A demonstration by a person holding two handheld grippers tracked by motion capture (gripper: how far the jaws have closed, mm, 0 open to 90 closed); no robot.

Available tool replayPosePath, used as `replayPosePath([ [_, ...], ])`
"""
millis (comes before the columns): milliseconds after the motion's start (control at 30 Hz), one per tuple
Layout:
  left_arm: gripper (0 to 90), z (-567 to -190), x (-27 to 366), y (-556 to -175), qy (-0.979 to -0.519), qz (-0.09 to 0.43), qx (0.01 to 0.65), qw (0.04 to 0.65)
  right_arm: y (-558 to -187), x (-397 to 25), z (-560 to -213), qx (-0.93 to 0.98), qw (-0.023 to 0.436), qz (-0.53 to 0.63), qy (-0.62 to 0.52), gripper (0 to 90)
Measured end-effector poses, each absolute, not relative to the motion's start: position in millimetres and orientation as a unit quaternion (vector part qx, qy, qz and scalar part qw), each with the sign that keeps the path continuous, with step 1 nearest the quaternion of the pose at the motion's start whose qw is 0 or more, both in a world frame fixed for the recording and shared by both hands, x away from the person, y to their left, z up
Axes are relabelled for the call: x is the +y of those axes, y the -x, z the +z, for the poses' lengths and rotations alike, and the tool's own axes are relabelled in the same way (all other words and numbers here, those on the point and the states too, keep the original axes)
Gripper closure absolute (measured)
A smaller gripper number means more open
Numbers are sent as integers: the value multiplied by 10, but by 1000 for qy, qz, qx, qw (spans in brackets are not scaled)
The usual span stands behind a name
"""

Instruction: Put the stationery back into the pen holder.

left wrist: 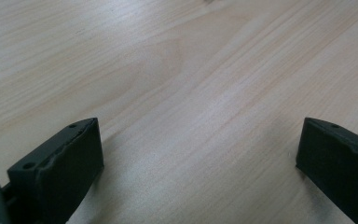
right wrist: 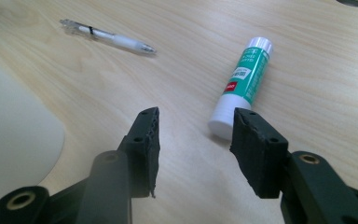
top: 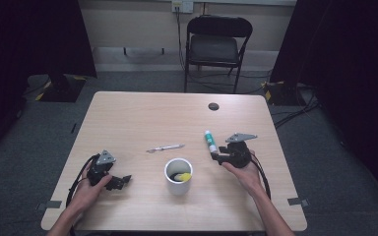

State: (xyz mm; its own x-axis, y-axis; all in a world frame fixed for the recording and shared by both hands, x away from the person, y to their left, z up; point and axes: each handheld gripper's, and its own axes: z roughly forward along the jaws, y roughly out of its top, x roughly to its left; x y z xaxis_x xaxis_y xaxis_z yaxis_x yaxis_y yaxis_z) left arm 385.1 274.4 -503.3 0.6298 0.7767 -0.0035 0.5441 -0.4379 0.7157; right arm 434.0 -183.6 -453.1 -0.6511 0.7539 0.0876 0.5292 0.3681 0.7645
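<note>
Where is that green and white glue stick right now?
The glue stick lies flat on the table, right of the pen and the white cup, just ahead of the open right gripper.

**Lighting and picture quality**

Lighting evenly from above; leaving the table (top: 142, 110) pale and bright, surroundings falling into deep dark. Casting soft, short shadows. Showing no strong glare. Blurring near jaws slightly in both gripper views; rendering wood grain sharply farther off.

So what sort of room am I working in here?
Probably a lab or recording room, not a home: a bare wooden table on grey carpet, black curtains at both sides, a folding chair and loose cables on the floor.
</note>
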Motion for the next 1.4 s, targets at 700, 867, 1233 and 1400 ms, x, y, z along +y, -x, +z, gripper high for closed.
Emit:
replayPosePath([
  [700,0,-5033,2744,-3848,-832,165,397,350,-4703,-1695,-4846,816,154,363,-422,470],
  [867,0,-5032,2744,-3848,-832,165,397,350,-4706,-1661,-4881,818,158,356,-423,468],
  [1233,0,-5032,2744,-3848,-832,165,397,350,-4698,-1627,-4931,812,177,352,-431,481],
  [1400,0,-5032,2744,-3848,-832,165,397,350,-4694,-1622,-4934,811,187,349,-432,531],
])
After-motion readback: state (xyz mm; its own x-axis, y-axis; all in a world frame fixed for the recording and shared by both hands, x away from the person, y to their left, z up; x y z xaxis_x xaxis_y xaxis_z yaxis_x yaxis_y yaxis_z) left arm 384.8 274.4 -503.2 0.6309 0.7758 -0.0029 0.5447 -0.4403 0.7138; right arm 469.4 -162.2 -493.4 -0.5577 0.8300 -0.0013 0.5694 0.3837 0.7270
